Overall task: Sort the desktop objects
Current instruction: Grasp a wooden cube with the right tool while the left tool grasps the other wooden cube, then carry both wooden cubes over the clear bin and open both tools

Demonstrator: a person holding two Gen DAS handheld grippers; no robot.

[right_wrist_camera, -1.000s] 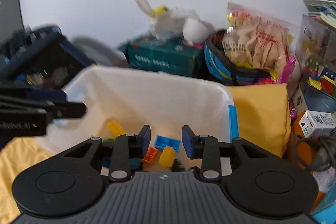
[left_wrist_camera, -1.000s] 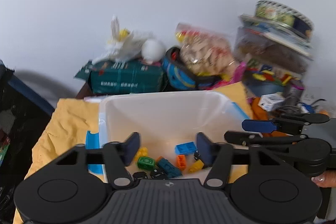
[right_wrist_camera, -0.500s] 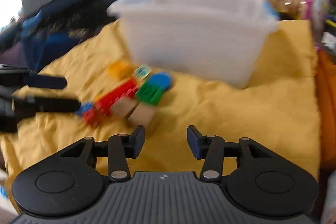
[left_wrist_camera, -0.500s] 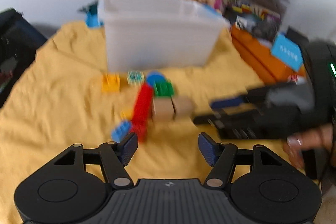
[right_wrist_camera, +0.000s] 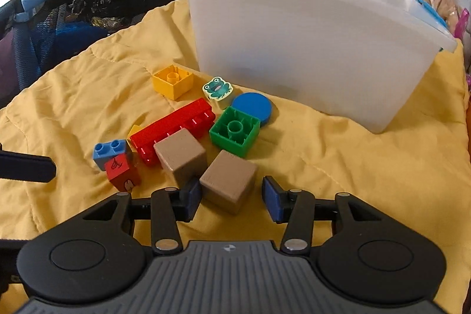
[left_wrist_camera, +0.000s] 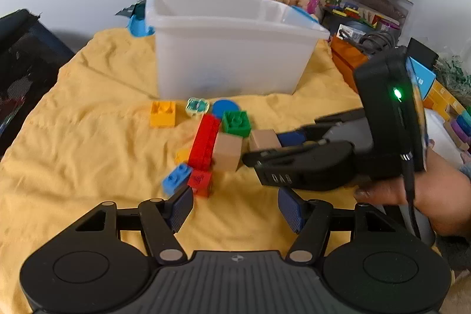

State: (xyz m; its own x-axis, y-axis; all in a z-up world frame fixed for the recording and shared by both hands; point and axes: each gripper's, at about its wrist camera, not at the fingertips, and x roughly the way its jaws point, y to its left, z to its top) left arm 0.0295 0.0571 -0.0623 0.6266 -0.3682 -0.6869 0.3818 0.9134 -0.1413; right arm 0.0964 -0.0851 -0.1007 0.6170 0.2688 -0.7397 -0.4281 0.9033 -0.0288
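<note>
Straddling tan cube [right_wrist_camera: 228,181], right claw [right_wrist_camera: 232,197] apart

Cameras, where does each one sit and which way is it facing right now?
Left wrist: on the left gripper, low over the yellow cloth, facing the white bin; the right gripper and hand show.
Right wrist: on the right gripper, facing a tan cube and the bin.
Shared: red brick, green brick.

A rumpled yellow cloth [right_wrist_camera: 338,167] carries a white plastic bin [right_wrist_camera: 309,49] far ahead of the fingers, toy bricks [right_wrist_camera: 173,131] before it, and a tan wooden cube [right_wrist_camera: 228,181] between the right fingers.
</note>
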